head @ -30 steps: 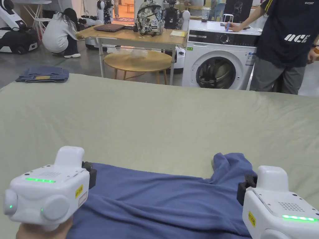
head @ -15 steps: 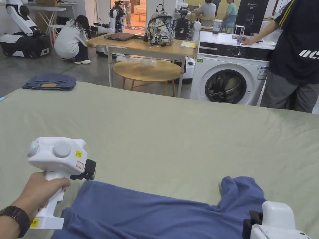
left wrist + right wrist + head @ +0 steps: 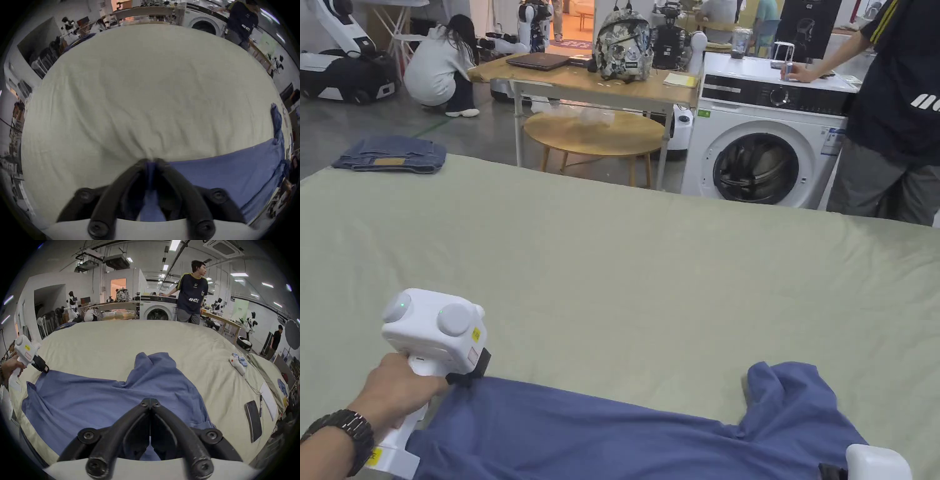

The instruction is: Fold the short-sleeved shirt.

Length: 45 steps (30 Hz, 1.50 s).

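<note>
Your left gripper (image 3: 150, 164) has its jaws clamped on the far-left corner of the blue shirt (image 3: 600, 431), which lies spread along the near edge of the sheet-covered bed (image 3: 650, 262). Your right gripper (image 3: 150, 402) hovers over the shirt's right side with its jaws together, holding nothing. Lift the left corner alone and the cloth could drag and bunch toward the crumpled sleeve (image 3: 784, 390) at the far right.

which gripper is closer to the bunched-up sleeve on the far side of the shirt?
Right. The right gripper sits over the shirt just short of the sleeve; the left gripper pinches the opposite corner.
</note>
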Tool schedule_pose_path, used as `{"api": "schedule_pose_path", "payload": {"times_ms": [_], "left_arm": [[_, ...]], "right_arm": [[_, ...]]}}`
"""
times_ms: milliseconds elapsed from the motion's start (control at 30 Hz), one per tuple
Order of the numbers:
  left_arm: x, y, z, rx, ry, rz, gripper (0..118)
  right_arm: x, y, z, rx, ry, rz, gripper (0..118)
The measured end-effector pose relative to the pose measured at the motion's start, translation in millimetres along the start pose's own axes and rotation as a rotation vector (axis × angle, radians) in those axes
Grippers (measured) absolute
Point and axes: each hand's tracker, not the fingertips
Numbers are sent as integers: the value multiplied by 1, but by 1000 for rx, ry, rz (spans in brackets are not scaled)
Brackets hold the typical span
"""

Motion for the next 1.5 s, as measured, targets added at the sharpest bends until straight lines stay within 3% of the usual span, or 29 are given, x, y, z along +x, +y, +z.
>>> {"api": "schedule_pose_path", "payload": {"times_ms": [167,233,300,367,400,700,833,933,1033,1067,1167,1300,1500], "left_arm": [[-2,-6,14,39,-35,3,0],[-3,-9,25,84,-58,5,0],[-5,-14,36,107,-61,9,0],[-4,-18,47,138,-73,7,0],[-5,-18,50,149,-75,11,0],[-6,-27,60,199,-82,21,0],[-8,-29,58,201,-89,47,0],[-8,-31,57,198,-93,55,0],[-8,-31,55,195,-92,58,0],[-8,-31,54,195,-91,59,0],[-8,-30,53,196,-92,60,0],[-11,-33,55,200,-92,68,0],[-19,-45,70,228,-106,85,0]], "right_arm": [[13,9,-5,-28,2,-22,0],[22,21,-8,-36,-9,-29,6],[37,40,-18,-68,-8,-39,27],[53,59,-31,-94,-8,-60,59],[60,69,-42,-125,-11,-51,64],[97,110,-157,-408,36,-14,64],[100,100,-193,-474,26,-13,64],[96,90,-203,-525,28,11,56],[93,91,-197,-517,28,-25,7],[91,92,-195,-509,16,-24,0],[91,92,-190,-486,14,6,0],[112,97,-191,-443,48,-74,0],[112,101,-135,-302,56,-89,0]]}}
